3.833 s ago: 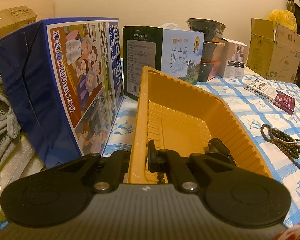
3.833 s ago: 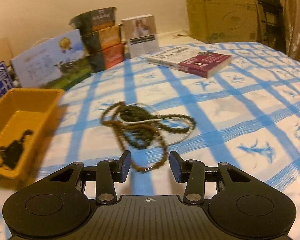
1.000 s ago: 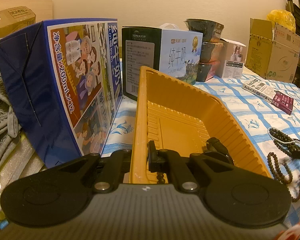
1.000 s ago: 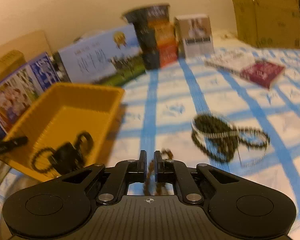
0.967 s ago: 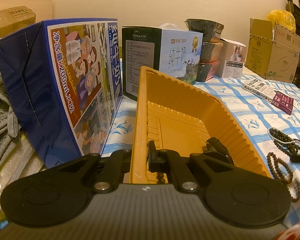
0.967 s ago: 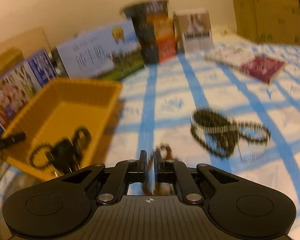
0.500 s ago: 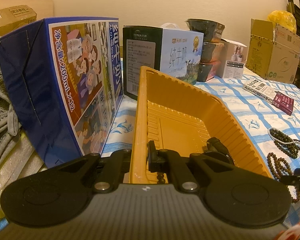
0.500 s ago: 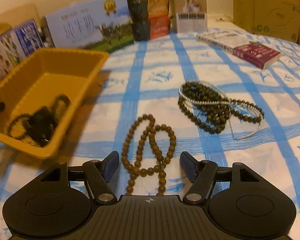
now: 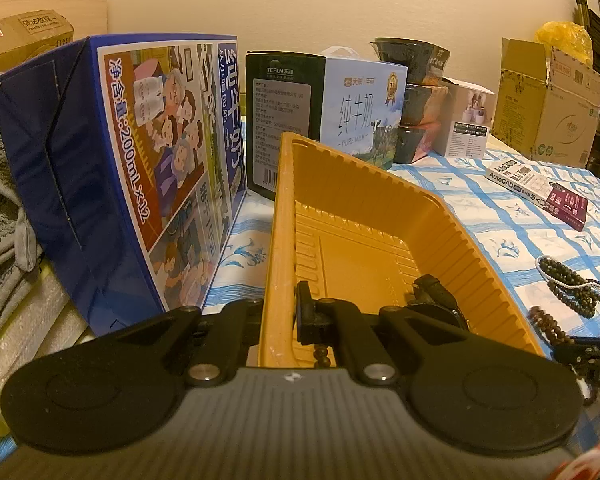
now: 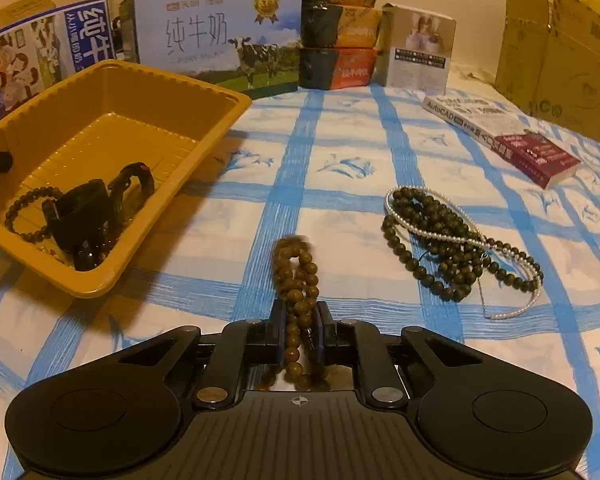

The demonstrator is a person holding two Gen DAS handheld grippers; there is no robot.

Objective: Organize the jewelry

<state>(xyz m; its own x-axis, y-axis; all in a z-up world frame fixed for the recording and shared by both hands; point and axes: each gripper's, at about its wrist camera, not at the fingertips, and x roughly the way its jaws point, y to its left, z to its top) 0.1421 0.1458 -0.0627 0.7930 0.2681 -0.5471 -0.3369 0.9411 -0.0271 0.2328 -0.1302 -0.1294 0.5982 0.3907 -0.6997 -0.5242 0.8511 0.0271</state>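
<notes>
Claw (image 10: 298, 328) closing on beads (image 10: 296, 276) — tray (image 10: 92, 288) rim (left) near.

Brown bead strand (image 10: 296, 280) bunched on the cloth beside yellow tray (image 10: 204, 136)

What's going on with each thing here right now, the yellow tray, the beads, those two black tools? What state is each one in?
Yellow tray: tilted, one side wall gripped.
Left tool: shut on the tray wall.
Right tool: closing around the brown beads.
Brown beads: bunched between the right tool's fingers.
Dark green beads: heaped on the cloth, tangled with a pearl strand.
Black watch: lying in the tray.
AutoCAD book: closed, lying flat.
</notes>
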